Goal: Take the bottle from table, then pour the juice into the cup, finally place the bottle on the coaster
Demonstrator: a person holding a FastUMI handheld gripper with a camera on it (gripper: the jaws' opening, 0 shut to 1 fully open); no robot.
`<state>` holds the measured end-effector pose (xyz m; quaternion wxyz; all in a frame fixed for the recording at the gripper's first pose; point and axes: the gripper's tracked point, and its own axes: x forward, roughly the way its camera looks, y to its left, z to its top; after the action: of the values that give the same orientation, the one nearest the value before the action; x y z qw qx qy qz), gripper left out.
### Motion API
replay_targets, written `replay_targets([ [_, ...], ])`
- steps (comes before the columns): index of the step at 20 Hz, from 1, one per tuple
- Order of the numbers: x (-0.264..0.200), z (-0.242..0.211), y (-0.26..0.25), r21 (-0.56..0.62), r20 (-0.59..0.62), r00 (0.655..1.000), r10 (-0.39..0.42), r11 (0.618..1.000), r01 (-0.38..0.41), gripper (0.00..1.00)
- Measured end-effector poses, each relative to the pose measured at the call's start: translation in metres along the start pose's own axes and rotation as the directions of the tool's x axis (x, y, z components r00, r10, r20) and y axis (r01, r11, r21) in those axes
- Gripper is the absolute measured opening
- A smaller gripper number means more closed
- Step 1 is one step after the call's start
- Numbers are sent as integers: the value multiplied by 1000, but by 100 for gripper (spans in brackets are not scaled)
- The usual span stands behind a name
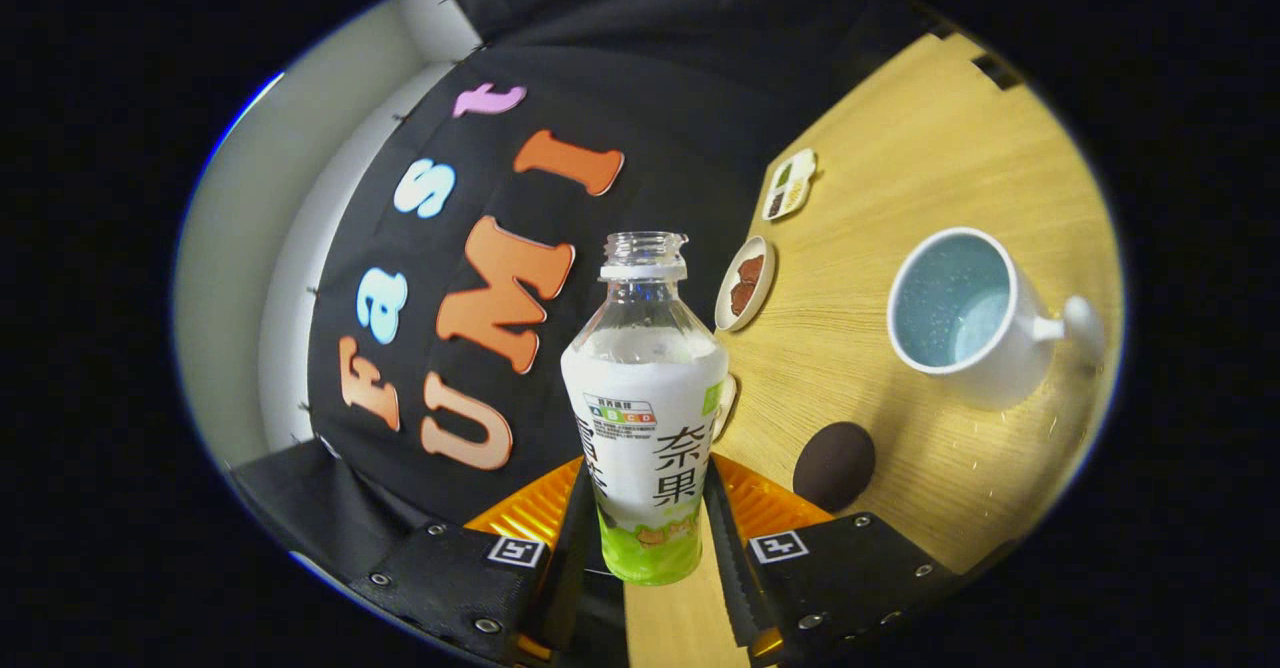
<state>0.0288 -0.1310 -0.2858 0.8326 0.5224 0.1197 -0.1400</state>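
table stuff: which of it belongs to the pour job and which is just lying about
Job:
bottle, uncapped, clamped between the gripper fingers
white cup, beyond the fingers
dark round coaster, near the cup

Lying about:
small dish of brown pieces
small tray farther back

A light wood-grain bench (900,178) meets the black cloth wall (650,78). Beyond the cloth stands a plain white wall (250,248).

bare table (900,178) around cup (975,313), coaster (834,465) unobstructed, small dishes (745,283) beyond
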Motion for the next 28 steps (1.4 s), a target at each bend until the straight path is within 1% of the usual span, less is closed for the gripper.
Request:
replay_targets([
  [1,0,2,-2,-103,-2,1000,3,995,-3,60],
  [2,-1,2,-2,-211,-3,1000,19,977,-19,60],
  [3,-2,5,-1,-290,4,999,40,956,-37,60],
  [5,-7,14,3,-396,19,993,116,913,-100,60],
  [6,-9,18,2,-439,23,990,139,891,-114,60],
  [7,-9,22,2,-502,39,988,147,858,-108,59],
  [9,-3,23,4,-630,48,988,146,772,-84,59],
  [11,2,24,1,-730,44,989,143,681,-66,60],
  [15,13,12,-16,-873,32,996,85,487,-14,60],
  [16,17,10,-18,-892,28,997,70,451,-6,60],
  [17,18,4,-21,-903,13,998,55,430,-12,60],
  [20,29,-2,-35,-922,3,1000,1,387,2,60],
  [22,34,-6,-46,-928,-8,1000,-29,373,4,60],
  [26,41,-12,-64,-921,-24,997,-76,388,8,60],
  [28,42,-10,-72,-915,-27,996,-89,403,11,60],
])
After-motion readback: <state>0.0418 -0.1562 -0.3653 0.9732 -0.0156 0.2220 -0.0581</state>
